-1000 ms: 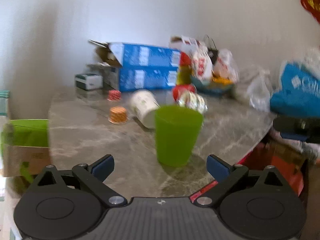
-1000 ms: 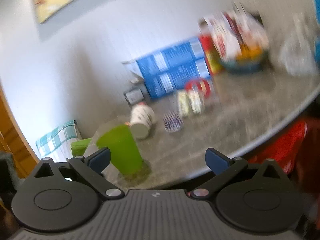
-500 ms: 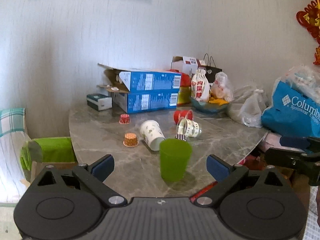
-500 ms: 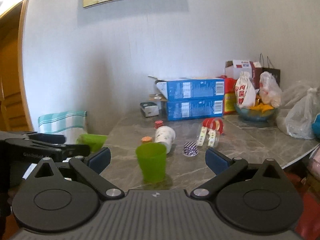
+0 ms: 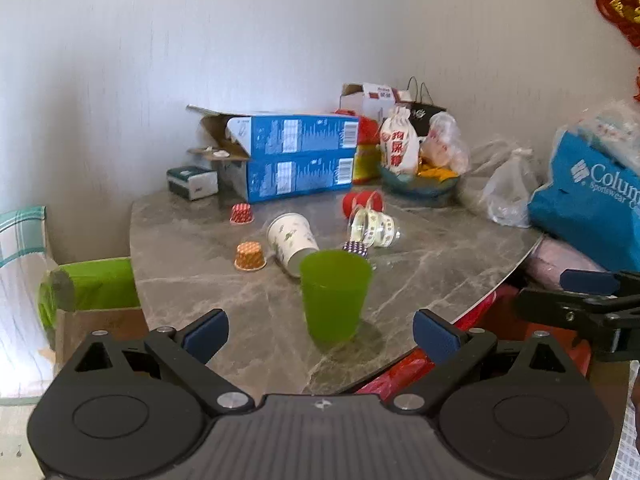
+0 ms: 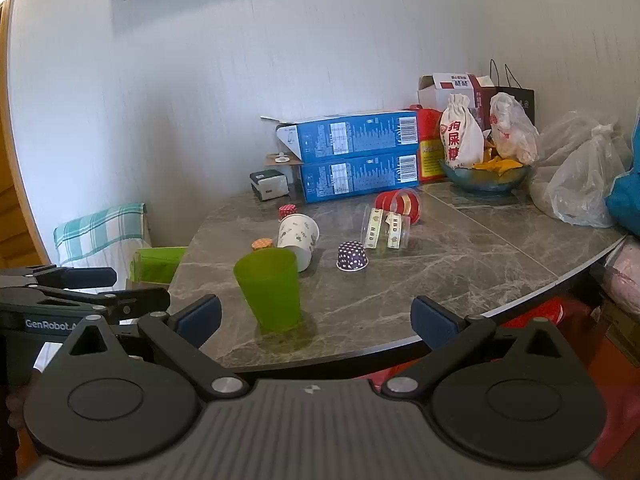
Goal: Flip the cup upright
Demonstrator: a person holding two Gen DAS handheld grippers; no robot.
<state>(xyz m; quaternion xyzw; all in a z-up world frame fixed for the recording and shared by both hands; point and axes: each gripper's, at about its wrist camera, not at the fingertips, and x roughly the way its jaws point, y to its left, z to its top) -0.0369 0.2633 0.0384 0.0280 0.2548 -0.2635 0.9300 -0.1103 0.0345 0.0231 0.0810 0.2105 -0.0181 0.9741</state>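
A green plastic cup [image 5: 335,294] stands upright near the front edge of the grey marble table [image 5: 200,288]; it also shows in the right wrist view [image 6: 270,288]. A white printed paper cup [image 5: 292,238] lies on its side just behind it, also in the right wrist view [image 6: 298,236]. My left gripper [image 5: 320,330] is open and empty, a short way in front of the green cup. My right gripper [image 6: 316,314] is open and empty, off the table's front edge, with the green cup ahead to its left.
Small patterned cupcake liners [image 5: 249,256] [image 6: 352,255], a clear cup on its side [image 6: 386,227] and a red roll [image 6: 398,204] lie mid-table. Blue boxes [image 5: 296,160], a fruit bowl [image 6: 486,174] and plastic bags [image 6: 584,184] crowd the back and right. A green box [image 5: 92,286] sits left of the table.
Both grippers have pulled back from the green cup, which stays upright on the table. The views have steadied after blur.
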